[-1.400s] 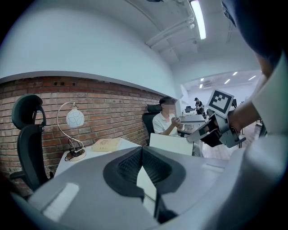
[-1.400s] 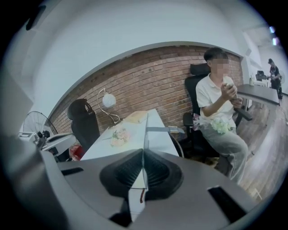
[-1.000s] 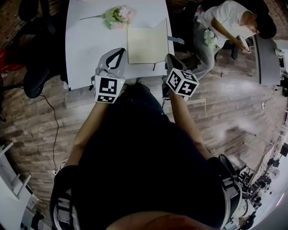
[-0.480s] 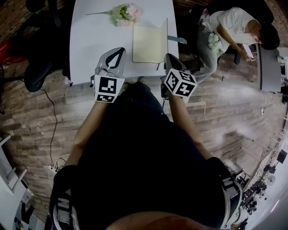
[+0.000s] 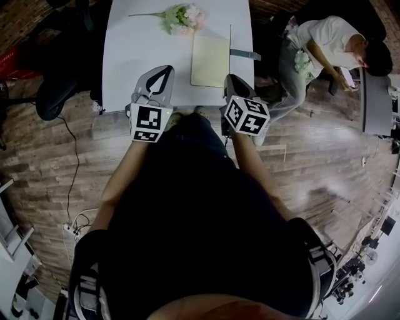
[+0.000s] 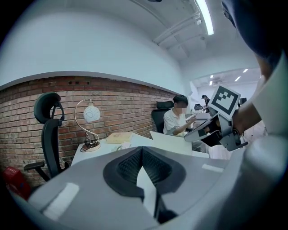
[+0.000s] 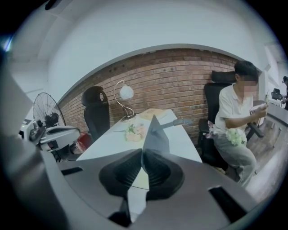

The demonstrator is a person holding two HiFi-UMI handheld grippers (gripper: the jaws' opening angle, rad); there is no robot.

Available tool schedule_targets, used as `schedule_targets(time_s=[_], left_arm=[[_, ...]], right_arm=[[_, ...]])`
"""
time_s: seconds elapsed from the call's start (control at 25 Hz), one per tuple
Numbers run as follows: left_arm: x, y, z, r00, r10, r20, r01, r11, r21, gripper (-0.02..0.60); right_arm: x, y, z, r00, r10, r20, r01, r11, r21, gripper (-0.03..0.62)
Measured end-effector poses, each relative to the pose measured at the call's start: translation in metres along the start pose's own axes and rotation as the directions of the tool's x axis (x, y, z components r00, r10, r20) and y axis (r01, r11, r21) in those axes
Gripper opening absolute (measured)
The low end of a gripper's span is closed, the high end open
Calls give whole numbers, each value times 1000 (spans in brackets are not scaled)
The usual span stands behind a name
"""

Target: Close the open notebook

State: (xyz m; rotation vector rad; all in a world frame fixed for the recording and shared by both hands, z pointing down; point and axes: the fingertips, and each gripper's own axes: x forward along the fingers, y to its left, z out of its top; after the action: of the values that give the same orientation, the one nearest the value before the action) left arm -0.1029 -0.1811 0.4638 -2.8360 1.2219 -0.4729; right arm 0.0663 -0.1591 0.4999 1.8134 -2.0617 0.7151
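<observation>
your grey left gripper (image 5: pixel 166 70) and right gripper (image 5: pixel 232 79) are both closed and empty, with the cream-paged open notebook (image 5: pixel 209 60) at twelve o'clock.

A white table (image 5: pixel 140 62) bears an open notebook (image 5: pixel 209 61) near its right and front edges, with pale flowers (image 5: pixel 182 17) lying farther back.
</observation>
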Motion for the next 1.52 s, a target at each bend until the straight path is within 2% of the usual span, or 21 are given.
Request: schedule_targets(time_s=[0.56, 1.52], left_arm=[[-16, 22, -12, 996, 81, -26, -81, 996, -23, 6], [-38, 36, -27, 989, 133, -58, -136, 990, -35, 6]], right_arm=[[19, 27, -10, 997, 52, -52, -56, 995, -81, 21], [39, 53, -30, 991, 86, -105, -100, 986, -137, 28]])
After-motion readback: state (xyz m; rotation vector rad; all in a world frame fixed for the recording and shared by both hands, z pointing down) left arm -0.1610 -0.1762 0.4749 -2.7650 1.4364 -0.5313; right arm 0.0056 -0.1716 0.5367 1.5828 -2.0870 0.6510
